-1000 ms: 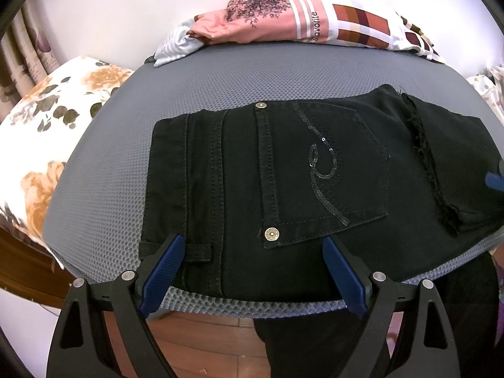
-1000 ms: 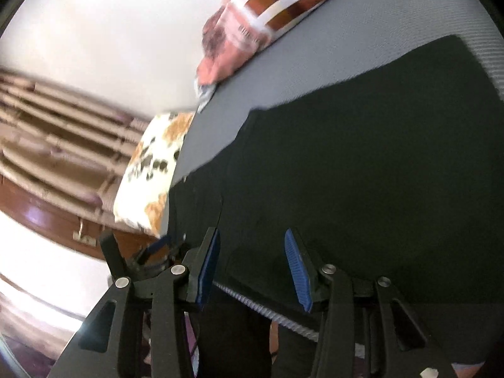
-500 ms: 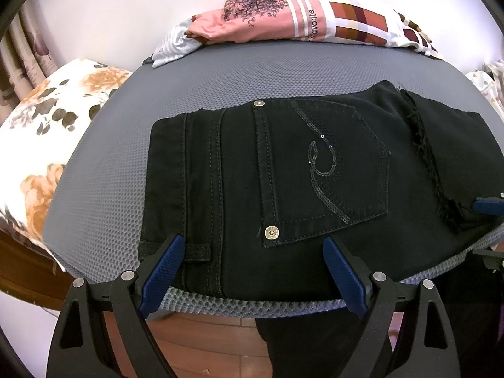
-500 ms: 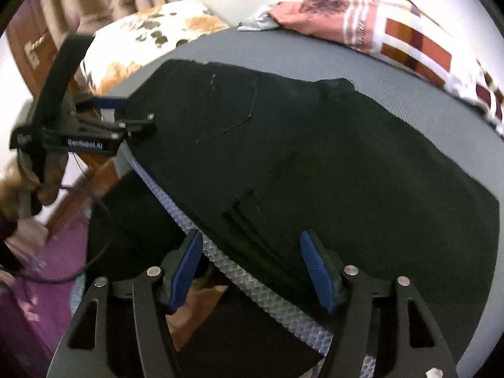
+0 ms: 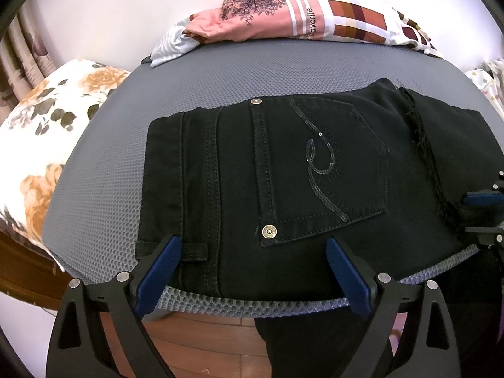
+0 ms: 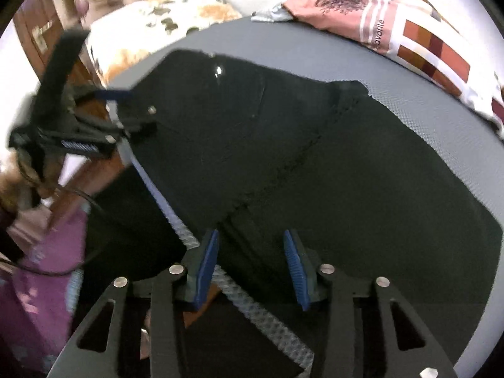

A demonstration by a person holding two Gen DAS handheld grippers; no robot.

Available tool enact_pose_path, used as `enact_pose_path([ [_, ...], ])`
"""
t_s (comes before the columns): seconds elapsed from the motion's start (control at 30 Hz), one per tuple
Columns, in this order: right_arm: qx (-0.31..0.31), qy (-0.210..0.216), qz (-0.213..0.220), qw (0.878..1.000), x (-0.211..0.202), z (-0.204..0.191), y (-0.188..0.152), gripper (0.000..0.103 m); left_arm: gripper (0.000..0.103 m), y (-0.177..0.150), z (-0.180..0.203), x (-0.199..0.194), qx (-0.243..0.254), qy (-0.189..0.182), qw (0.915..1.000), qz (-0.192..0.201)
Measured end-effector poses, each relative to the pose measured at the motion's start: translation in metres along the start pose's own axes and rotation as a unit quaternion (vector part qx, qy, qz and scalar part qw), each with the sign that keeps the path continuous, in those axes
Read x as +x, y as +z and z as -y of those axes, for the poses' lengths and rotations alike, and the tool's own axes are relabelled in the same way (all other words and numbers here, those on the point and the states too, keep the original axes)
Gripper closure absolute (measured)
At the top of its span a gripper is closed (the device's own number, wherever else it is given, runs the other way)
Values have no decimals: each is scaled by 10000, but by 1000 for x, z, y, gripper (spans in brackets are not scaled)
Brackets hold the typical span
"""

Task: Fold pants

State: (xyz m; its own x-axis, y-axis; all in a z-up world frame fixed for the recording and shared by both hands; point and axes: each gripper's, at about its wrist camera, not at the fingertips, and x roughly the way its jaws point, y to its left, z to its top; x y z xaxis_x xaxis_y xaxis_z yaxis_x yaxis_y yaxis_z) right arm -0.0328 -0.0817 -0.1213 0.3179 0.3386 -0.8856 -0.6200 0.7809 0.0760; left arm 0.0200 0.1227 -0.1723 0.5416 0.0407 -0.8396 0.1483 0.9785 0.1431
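From the left wrist we see a pale wall behind a grey mesh-textured surface point(image 5: 220, 75), with a floral pillow point(image 5: 37, 132) at its left side and a pink, striped and checked cloth point(image 5: 299, 12) heaped along its far edge. Wooden floor point(image 5: 201, 346) shows below the near edge. The black pants point(image 5: 239, 182) lie folded on the surface, near its front edge, back side up: a waistband at the left, rows of stitching, a back pocket point(image 5: 324, 170) with a curl of sequins and two metal rivets, and a frayed hem edge point(image 5: 425, 157) crossing the right part. Some black cloth hangs over the front edge. Our left gripper point(image 5: 252, 271) hovers at the near edge with its jaws spread wide, holding nothing. At the far right the right gripper point(image 5: 483, 201) reaches the pants beside the frayed hem.

From the right wrist, somewhat blurred, we see the same surface point(image 6: 308, 50), pillow point(image 6: 176, 12) and cloth point(image 6: 393, 25). The pants point(image 6: 330, 163) fill the middle as a dark mass with the frayed edge point(image 6: 293, 163) running diagonally. Our right gripper point(image 6: 250, 267) has its jaws parted narrowly, with pants fabric lying between them; we cannot tell whether they grip it. The left gripper point(image 6: 126, 107) sits at the far left corner of the pants.
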Motion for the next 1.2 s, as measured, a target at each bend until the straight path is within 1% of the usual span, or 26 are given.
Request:
enact_pose_path([
  [0.1, -204, -226, -57, 9995, 0, -2, -1, 71, 8, 0, 0, 0, 2, -1, 10000, -3],
  [0.17, -179, -298, -78, 9994, 1, 1, -1, 79, 8, 0, 1, 1, 7, -1, 10000, -1],
  [0.2, -170, -364, -86, 9992, 1, 2, 0, 85, 8, -1, 2, 1, 16, 5, 10000, 0],
  [0.23, -151, -375, -86, 9991, 0, 3, 1, 88, 8, -1, 2, 1, 25, 12, 10000, -1],
  [0.37, -53, -262, -84, 9996, -1, 6, 3, 89, 7, -1, 2, 1, 22, 4, 10000, -7],
  [0.5, 183, -8, -30, 9998, -10, 9, 2, 89, 7, -1, 2, 1, 24, 6, 10000, -7],
  [0.57, 230, 49, -22, 9997, -13, 8, 1, 89, 7, -1, 1, 1, 32, 2, 10000, -7],
  [0.83, -35, -120, -95, 9999, -5, -6, -8, 88, 6, -2, 1, 1, 25, -8, 10000, -19],
  [1.0, -67, -67, -74, 9999, -8, -9, -9, 88, 6, -1, -1, 3, 18, -13, 10000, -31],
  [1.13, -91, 85, -35, 9999, -16, -11, -10, 88, 6, -2, 0, 3, 1, -24, 10000, -29],
  [1.2, -146, 41, -52, 9999, -15, -14, -11, 88, 6, -2, 0, 3, 13, -14, 10000, -29],
])
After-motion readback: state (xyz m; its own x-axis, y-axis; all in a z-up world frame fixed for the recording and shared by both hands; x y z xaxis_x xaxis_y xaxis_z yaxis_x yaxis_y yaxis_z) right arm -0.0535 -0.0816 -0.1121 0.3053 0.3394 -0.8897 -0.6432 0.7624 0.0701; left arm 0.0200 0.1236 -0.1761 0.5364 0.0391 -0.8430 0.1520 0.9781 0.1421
